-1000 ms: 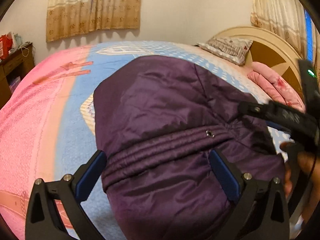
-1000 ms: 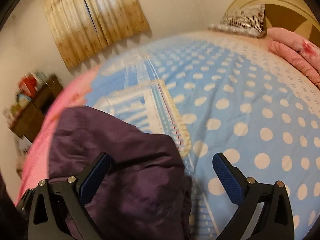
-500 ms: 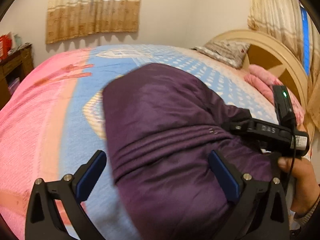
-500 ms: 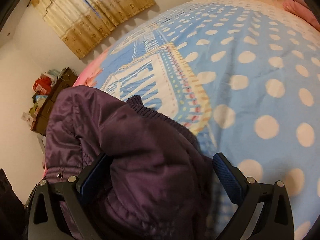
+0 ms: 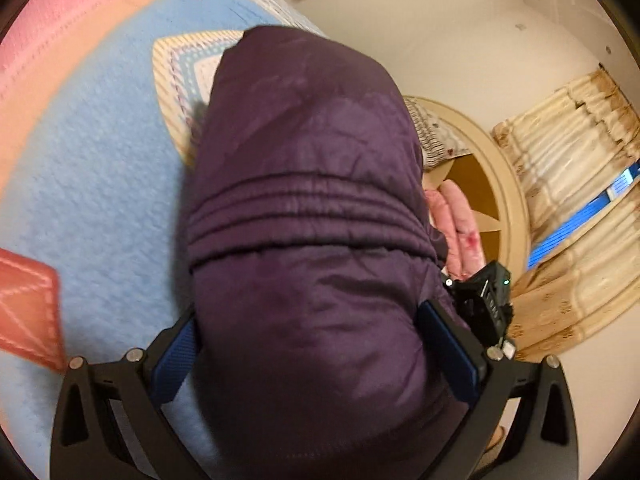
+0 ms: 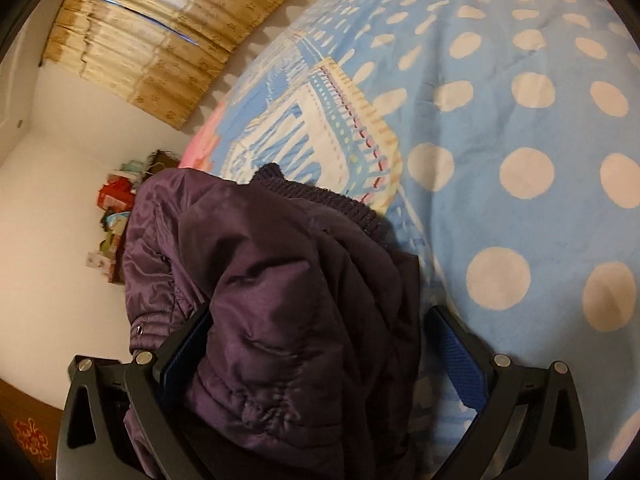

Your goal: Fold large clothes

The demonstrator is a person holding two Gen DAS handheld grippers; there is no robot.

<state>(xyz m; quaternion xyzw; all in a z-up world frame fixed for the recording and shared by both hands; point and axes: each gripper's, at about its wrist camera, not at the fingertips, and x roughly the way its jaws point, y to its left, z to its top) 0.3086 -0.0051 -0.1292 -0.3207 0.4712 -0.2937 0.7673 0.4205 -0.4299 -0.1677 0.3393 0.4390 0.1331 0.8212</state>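
Purple padded jacket (image 5: 308, 264), bunched on a bed, filling the span between both pairs of blue-padded fingers. In the left wrist view: left gripper (image 5: 310, 356) spread wide, jacket bulk lying between the pads and touching the left one; whether actually gripped, cannot tell. Gathered ribbed band across the jacket's middle. Just right of the fabric, the other gripper's black body (image 5: 486, 300) with a small green light. Under the jacket, blue and pink bedspread (image 5: 100, 208); beyond, folded pink blanket (image 5: 456, 224), patterned pillow (image 5: 434, 136), cream round headboard (image 5: 508, 184), and beige curtains (image 5: 568, 168) farthest off.

In the right wrist view: right gripper (image 6: 316, 356) also spread wide, crumpled jacket (image 6: 288, 292) heaped against the left pad, right pad clear of it over the bedspread; no firm hold to be made out. Knitted cuff or hem (image 6: 320, 196) at the jacket's far edge, resting on the white-dotted blue cover (image 6: 500, 128). Farther left, cluttered wooden cabinet (image 6: 120, 208) partly hidden behind the jacket; gold curtain (image 6: 160, 44) on the far wall.
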